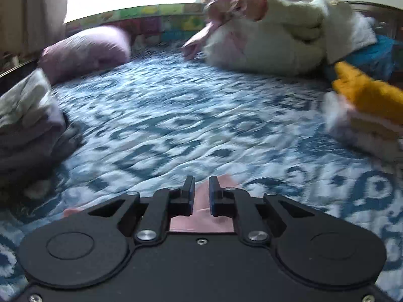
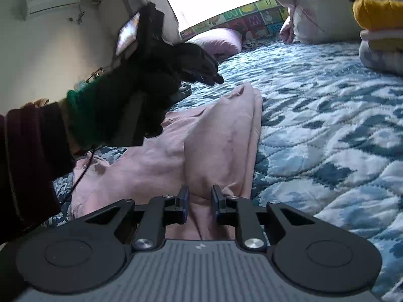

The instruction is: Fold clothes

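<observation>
With both claws, left gripper [image 1: 201,196] and right gripper [image 2: 199,205], clamped on the pink garment [image 2: 201,136], I'm mid-fold and next must lay it flat on the bedspread [image 2: 327,125].

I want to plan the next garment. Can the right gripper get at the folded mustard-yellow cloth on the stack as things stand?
Probably not at once. The right gripper is shut on the pink garment, and the folded mustard-yellow cloth lies far across the blue-and-white patterned bedspread. Nothing blocks the way; it must first let go.
</observation>
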{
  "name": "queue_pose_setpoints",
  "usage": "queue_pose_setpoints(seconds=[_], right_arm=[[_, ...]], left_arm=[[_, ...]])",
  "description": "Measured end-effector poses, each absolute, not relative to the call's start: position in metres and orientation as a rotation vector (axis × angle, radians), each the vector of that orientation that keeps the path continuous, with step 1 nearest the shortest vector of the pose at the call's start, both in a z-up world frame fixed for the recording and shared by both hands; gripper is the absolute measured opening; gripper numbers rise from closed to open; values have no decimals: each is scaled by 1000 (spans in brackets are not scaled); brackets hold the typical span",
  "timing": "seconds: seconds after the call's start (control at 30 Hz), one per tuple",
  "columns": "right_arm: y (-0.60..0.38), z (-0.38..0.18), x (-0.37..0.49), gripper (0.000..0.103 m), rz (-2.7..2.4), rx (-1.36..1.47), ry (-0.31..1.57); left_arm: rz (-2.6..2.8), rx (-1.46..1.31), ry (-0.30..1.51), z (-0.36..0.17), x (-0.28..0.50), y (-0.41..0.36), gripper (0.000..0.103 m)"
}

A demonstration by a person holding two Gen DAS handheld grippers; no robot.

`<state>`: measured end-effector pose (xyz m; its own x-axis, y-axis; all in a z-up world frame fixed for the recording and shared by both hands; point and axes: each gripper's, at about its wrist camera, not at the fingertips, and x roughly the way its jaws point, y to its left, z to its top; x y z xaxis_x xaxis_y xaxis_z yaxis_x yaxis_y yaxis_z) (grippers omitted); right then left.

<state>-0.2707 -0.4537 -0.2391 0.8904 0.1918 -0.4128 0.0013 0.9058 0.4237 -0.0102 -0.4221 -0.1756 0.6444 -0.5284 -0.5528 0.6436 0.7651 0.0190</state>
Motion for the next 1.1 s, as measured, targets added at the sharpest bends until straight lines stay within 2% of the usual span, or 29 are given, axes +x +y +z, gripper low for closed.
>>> queue_pose_setpoints(seconds=[0.1, 0.33, 0.57, 0.7, 0.97, 1.1], right_arm=[[-453, -238, -273, 21, 87, 418, 436], [-452, -249, -264, 22, 100, 433, 501], [-446, -248, -263, 22, 99, 381, 518], [-445, -240, -272, 23, 95, 375, 482], [-453, -252, -269, 22, 99, 445, 512], [-447, -254, -265, 22, 101, 404, 527]], left_arm=[[-725, 287, 564, -183, -17, -440, 8], [-671, 474, 601, -231, -9, -472, 7], [-670, 516, 626, -226, -5, -478, 7], [-690, 408, 623, -202, -12, -464, 8], [-704, 479, 653, -235, -21, -475, 7], [-691, 495, 652, -236, -21, -478, 7]])
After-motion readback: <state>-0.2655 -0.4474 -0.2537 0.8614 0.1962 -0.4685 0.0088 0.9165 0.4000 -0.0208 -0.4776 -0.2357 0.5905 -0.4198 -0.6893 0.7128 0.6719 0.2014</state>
